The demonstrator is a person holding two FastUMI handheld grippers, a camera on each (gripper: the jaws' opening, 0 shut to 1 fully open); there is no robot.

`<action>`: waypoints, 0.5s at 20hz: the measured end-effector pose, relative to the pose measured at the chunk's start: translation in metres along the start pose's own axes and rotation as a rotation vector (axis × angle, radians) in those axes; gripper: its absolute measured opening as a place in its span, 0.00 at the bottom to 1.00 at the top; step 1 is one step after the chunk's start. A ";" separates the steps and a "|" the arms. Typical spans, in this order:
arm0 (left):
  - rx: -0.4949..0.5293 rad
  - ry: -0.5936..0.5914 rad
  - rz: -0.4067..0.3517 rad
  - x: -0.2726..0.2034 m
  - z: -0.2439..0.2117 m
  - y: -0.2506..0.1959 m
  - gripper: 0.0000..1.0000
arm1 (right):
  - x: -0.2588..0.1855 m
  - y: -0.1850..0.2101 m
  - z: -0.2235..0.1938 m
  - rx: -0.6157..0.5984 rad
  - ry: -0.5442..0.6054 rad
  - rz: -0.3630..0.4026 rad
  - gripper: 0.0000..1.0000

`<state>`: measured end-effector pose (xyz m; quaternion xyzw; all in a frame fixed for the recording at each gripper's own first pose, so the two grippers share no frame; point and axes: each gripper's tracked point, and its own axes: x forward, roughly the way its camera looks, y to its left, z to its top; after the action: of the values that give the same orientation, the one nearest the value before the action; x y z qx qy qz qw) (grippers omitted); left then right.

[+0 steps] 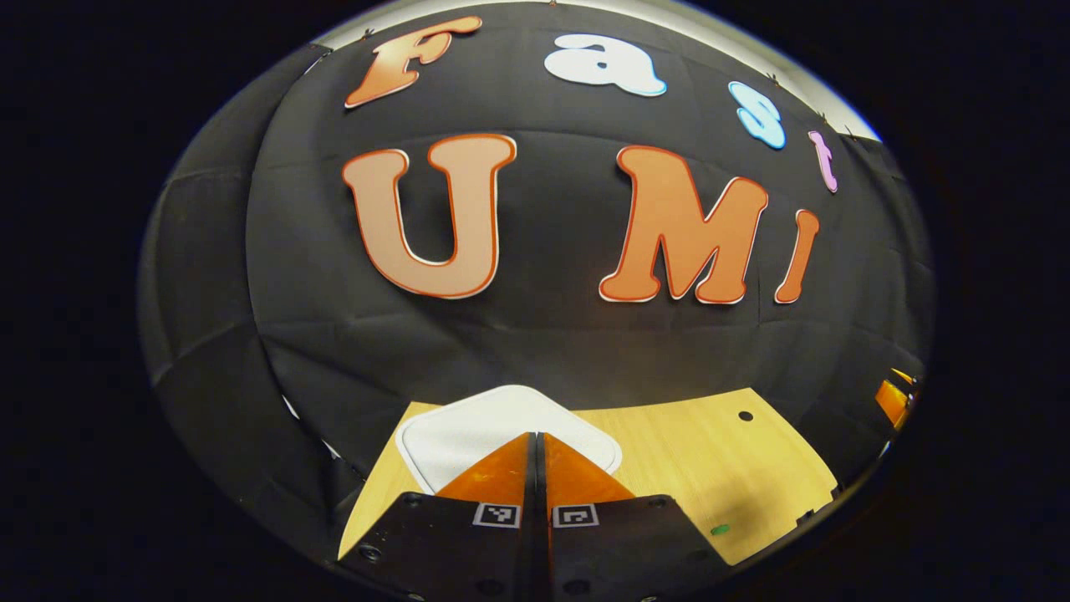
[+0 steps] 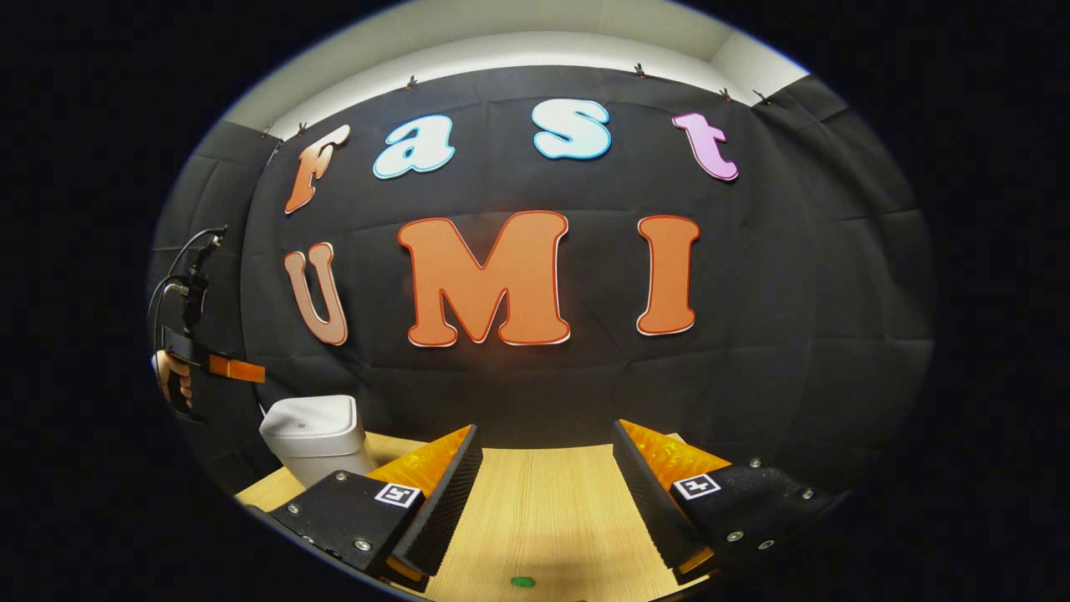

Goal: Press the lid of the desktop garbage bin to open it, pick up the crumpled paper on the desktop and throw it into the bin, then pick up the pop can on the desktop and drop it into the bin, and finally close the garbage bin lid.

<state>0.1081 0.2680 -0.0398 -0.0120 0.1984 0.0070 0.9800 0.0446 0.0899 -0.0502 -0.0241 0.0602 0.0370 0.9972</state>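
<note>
Bin (image 2: 313, 439) sits at the table's (image 2: 543, 502) far left edge, lid (image 1: 501, 431) down, contents unseen. It looks like light, smooth plastic that could skid, so I'd press squarely on the lid's middle. My left gripper (image 1: 537, 456) hangs above the lid, fingers together on nothing; my right gripper (image 2: 543, 493) is wide apart, empty.

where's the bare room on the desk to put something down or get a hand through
The widest bare wood lies between the right gripper fingers, running back to the black cloth wall, with one small green dot near the front. In the left gripper view, the desktop right of the white garbage bin is bare too. It is crowded at the bin, where the shut left gripper hangs over its closed lid.
</note>
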 end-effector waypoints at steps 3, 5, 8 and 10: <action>0.011 0.052 -0.005 0.023 -0.024 -0.001 0.00 | 0.001 -0.004 -0.009 0.000 0.027 -0.016 0.94; 0.007 0.086 -0.020 0.035 -0.038 -0.005 0.00 | 0.001 -0.006 -0.015 0.005 0.043 -0.022 0.94; -0.024 0.128 -0.030 0.050 -0.059 -0.005 0.00 | 0.000 -0.007 -0.022 0.017 0.065 -0.020 0.94; -0.053 0.169 -0.038 0.049 -0.075 -0.002 0.00 | -0.001 -0.006 -0.025 0.016 0.076 -0.013 0.94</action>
<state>0.1244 0.2641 -0.1284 -0.0420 0.2800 -0.0075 0.9590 0.0407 0.0823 -0.0749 -0.0181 0.0980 0.0292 0.9946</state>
